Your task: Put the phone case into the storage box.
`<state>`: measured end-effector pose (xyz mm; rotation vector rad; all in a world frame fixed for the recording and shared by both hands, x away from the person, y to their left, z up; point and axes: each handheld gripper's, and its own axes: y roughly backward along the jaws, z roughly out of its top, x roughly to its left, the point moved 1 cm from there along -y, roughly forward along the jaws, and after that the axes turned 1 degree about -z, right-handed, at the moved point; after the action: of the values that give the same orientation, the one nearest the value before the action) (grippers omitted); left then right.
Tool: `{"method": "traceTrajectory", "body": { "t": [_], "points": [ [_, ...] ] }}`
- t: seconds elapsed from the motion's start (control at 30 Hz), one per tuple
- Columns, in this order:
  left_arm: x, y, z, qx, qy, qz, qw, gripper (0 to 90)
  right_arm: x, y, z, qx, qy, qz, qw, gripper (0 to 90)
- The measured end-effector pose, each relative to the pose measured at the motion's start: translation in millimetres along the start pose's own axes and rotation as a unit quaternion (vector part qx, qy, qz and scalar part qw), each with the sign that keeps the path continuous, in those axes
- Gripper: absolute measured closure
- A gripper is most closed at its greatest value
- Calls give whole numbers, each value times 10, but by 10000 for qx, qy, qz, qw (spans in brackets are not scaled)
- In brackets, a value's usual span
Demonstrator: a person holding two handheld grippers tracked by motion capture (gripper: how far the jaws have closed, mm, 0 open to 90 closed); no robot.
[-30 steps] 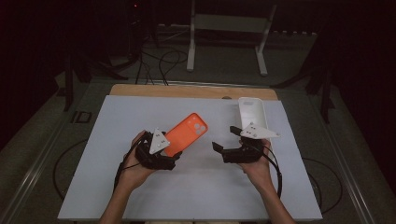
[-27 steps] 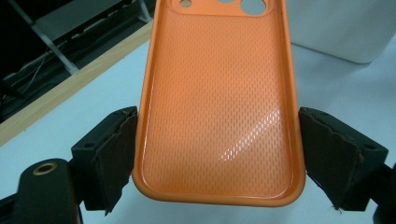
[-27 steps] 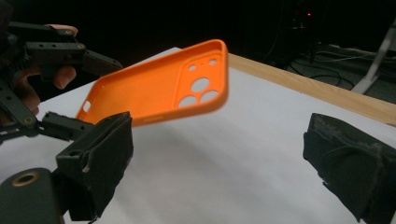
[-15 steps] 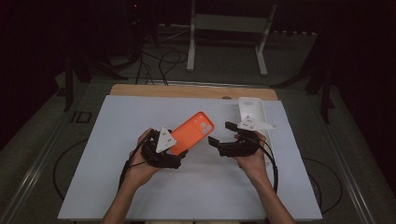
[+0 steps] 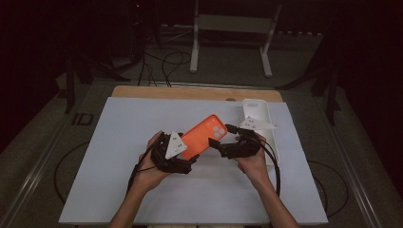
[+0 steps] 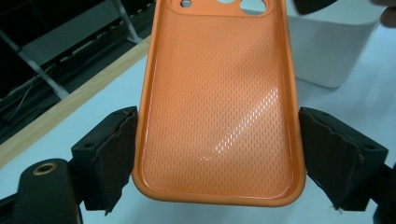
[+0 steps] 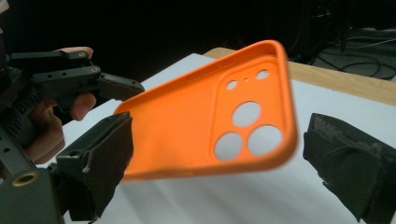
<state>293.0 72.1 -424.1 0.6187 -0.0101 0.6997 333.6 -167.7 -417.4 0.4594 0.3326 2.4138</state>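
An orange phone case (image 5: pixel 205 135) is held above the white mat, its inner side up. My left gripper (image 5: pixel 189 156) is shut on its plain lower end, with the pads (image 6: pixel 116 154) pressing both long edges of the case (image 6: pixel 217 93). My right gripper (image 5: pixel 222 137) is open at the end with the camera holes. In the right gripper view the case (image 7: pixel 210 126) lies tilted between the wide jaws of the right gripper (image 7: pixel 215 158). The right pad (image 7: pixel 345 163) stands apart from it. The left gripper (image 7: pixel 112 86) and the hand on it are at the far left.
A white oblong tray (image 5: pixel 259 111) lies at the mat's right rear, just behind the right hand. The white mat (image 5: pixel 119 142) covers a wooden table (image 5: pixel 190 92). Cables (image 5: pixel 166 61) and a white stand (image 5: pixel 233 23) lie on the dark floor beyond.
The left hand has carried the case to the right, towards the middle. The right gripper has come left until its open jaws stand around the case's camera end.
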Motion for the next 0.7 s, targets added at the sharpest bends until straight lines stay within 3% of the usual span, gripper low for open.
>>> {"method": "traceTrajectory", "body": {
  "t": [0.17,0.4,0.57,0.7],
  "points": [
    [-37,15,21,-46,-55,-34,10000,165,-9,-19,-3,57,-198,160,9997,85],
    [-72,20,46,-144,-66,-97,9998,165,-3,-53,-6,130,-301,293,9990,116],
    [-97,14,68,-204,-78,-93,9997,165,16,-66,-1,202,-371,439,9981,192],
    [-98,11,71,-247,-58,-80,9996,165,10,-57,2,188,-474,558,9971,329]
  ]
}}
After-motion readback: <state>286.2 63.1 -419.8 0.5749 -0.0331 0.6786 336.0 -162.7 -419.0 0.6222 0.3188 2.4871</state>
